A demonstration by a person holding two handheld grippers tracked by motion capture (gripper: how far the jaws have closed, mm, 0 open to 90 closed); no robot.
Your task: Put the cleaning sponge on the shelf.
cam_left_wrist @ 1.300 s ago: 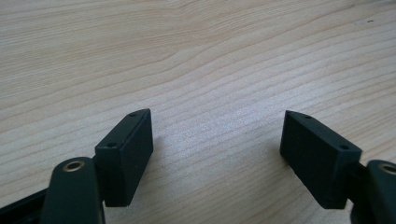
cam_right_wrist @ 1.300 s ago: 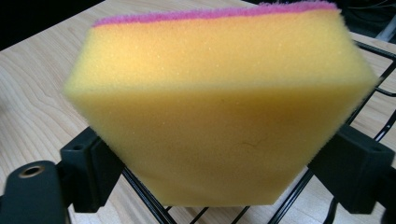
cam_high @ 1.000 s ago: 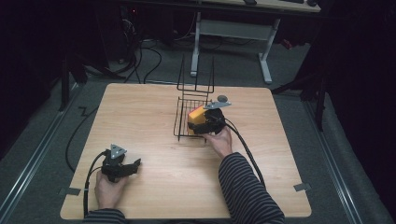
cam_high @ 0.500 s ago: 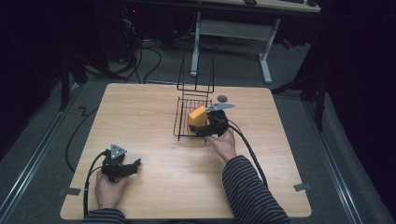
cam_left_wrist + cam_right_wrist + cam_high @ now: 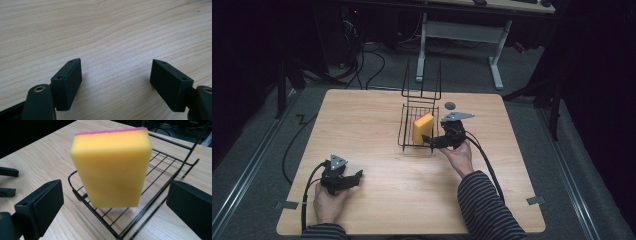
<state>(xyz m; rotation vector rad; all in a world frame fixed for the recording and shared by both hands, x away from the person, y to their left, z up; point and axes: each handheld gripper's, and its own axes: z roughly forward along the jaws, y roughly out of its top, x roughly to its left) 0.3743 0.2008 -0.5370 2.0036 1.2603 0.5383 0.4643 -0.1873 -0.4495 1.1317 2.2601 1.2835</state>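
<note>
A yellow sponge (image 5: 422, 128) with a pink top layer stands upright on its end in a black wire rack (image 5: 408, 131) at the table's middle. In the right gripper view the sponge (image 5: 112, 167) rises from the rack's floor (image 5: 160, 167) just beyond my jaws. My right gripper (image 5: 430, 140) (image 5: 116, 195) is open beside the rack's near right corner, its jaws apart from the sponge. Over bare wood near the front left edge, my left gripper (image 5: 357, 176) (image 5: 116, 65) is open and holds nothing.
The rack's tall wire prongs (image 5: 422, 82) stick up at its far end. A small dark round object (image 5: 450, 105) lies on the wooden table (image 5: 362, 120) behind the right gripper. A desk frame (image 5: 492, 50) and cables stand on the floor beyond the table.
My right gripper has drawn back from the sponge toward the near side, leaving it standing in the rack. The left gripper has not moved.
</note>
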